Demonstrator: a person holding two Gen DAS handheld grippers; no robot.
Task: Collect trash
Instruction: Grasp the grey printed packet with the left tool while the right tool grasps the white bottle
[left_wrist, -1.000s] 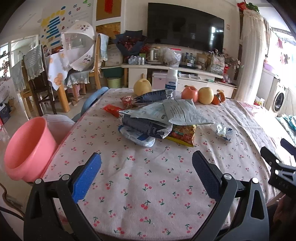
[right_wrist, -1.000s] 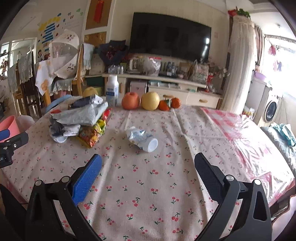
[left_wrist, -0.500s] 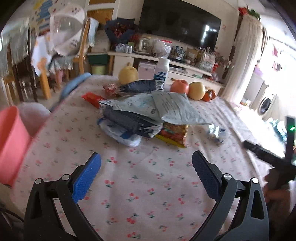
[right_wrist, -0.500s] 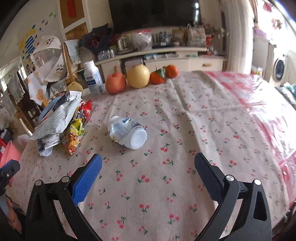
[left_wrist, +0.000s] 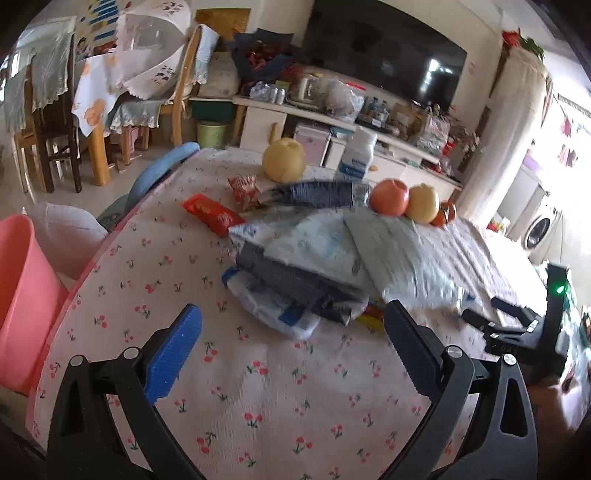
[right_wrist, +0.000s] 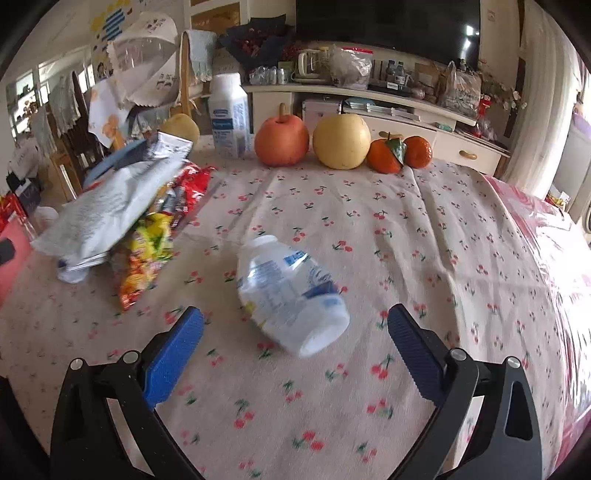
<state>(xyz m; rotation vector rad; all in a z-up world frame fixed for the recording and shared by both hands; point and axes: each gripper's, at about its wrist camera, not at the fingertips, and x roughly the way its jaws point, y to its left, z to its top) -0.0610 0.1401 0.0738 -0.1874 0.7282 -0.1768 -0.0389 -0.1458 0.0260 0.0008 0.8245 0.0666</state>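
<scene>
A pile of empty snack bags (left_wrist: 317, 258) lies on the cherry-print tablecloth (left_wrist: 258, 387), with a red wrapper (left_wrist: 212, 214) beside it. My left gripper (left_wrist: 291, 350) is open and empty just short of the pile. A crushed clear plastic bottle (right_wrist: 288, 295) lies on its side. My right gripper (right_wrist: 295, 354) is open, its fingertips on either side of the bottle's base, not touching. The pile shows in the right wrist view (right_wrist: 110, 218) at left. The right gripper shows at the left wrist view's right edge (left_wrist: 517, 325).
A pink bucket (left_wrist: 22, 306) stands off the table's left edge. At the table's far side stand an upright white bottle (right_wrist: 229, 118), an apple (right_wrist: 282, 140), a pear (right_wrist: 341, 142), two tangerines (right_wrist: 400, 153) and another pear (left_wrist: 283, 159). Chairs stand beyond.
Both grippers have moved forward. The left one has come closer to the bag pile. The right one has closed in on the lying bottle, now between its fingertips.
</scene>
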